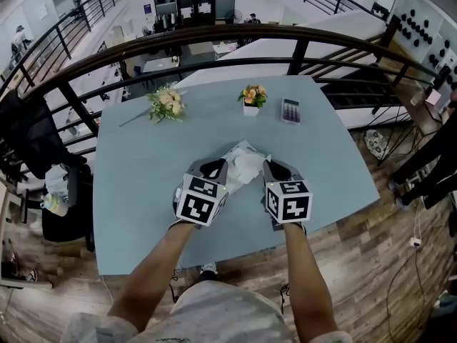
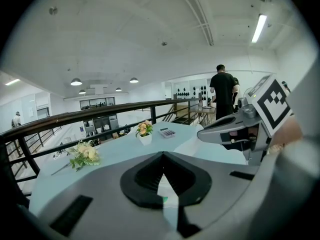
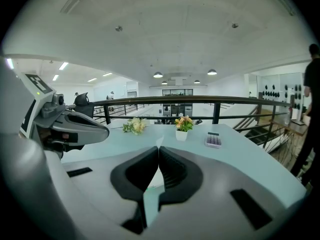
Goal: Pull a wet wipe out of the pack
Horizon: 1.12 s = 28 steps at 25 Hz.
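Over table (image 1: 143, 191), L gripper (image 2: 163, 155): pack (image 1: 238, 151), R gripper (image 3: 159, 149): wipe (image 1: 251, 167)

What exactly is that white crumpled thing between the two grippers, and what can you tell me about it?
It looks like a wet wipe: a white, soft, crumpled sheet with glossy film around it, perhaps its pack. It sits over the near middle of the pale blue table; whether it rests there or is lifted I cannot tell. The left gripper and right gripper flank it, jaws shut, each seemingly pinching a thin white edge.
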Each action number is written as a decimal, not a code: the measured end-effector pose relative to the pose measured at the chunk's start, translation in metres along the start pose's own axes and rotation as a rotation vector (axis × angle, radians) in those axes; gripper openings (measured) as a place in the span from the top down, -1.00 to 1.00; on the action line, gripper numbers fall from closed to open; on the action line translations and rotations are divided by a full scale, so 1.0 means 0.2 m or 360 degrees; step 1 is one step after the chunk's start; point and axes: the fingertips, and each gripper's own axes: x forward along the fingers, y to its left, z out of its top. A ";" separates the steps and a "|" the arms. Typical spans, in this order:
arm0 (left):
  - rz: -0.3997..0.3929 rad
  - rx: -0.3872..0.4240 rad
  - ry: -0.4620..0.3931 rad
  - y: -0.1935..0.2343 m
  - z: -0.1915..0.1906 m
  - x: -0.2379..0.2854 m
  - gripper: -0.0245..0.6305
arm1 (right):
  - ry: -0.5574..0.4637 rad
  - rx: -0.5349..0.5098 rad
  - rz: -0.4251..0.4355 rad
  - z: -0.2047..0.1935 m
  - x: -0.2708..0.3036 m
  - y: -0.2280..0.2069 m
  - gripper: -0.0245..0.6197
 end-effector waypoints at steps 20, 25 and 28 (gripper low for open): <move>-0.0134 0.0111 -0.0044 -0.33 0.13 0.12 0.94 | -0.0106 0.0069 -0.0186 0.00 -0.33 -0.32 0.90; -0.0196 0.0151 -0.0059 -0.43 0.17 0.16 0.94 | -0.0143 0.0086 -0.0260 0.00 -0.43 -0.41 0.90; -0.0234 0.0178 -0.0072 -0.50 0.21 0.18 0.94 | -0.0162 0.0096 -0.0306 0.00 -0.50 -0.46 0.90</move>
